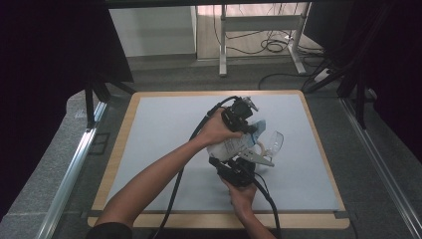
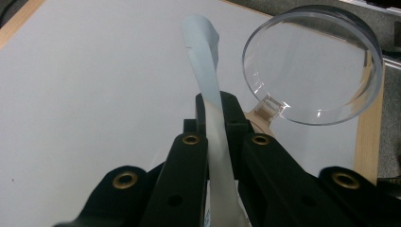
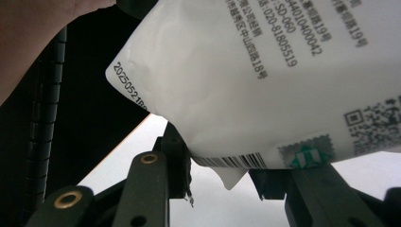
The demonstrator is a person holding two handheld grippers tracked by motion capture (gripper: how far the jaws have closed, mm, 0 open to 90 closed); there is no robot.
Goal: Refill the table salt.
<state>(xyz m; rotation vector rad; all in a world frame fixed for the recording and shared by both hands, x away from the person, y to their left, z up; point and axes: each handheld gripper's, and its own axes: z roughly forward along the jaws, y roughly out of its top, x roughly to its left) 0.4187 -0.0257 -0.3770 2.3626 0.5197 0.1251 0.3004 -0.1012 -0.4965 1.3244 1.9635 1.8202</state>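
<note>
- White printed pouch (image 1: 230, 146) held up off the counter (image 1: 159, 144), between the two tongs, near the middle of the grey mat.
- Thin pale top edge of the pouch (image 2: 211, 118) pinched flat between the jaws of the left tongs (image 2: 215, 111), jaws together on it.
- Bottom of the pouch (image 3: 265, 85), with barcode, date print and QR code, seated between the jaws of the right tongs (image 3: 220, 177), partly closed and clamped on its lower seam.
- Left tongs (image 1: 240, 115) above the pouch, on its far side, gripped by the left hand (image 1: 215, 130).
- Right tongs (image 1: 234, 172) below the pouch, on its near side, gripped by the right hand (image 1: 242, 195).
- Clear plastic goblet (image 1: 271, 143) just right of the pouch, lying tilted with its round rim facing outward; seen large beyond the pouch edge in the left gripper view (image 2: 314, 66).
- Black cables (image 1: 179, 179) trailing from both tongs toward the near edge of the counter.
</note>
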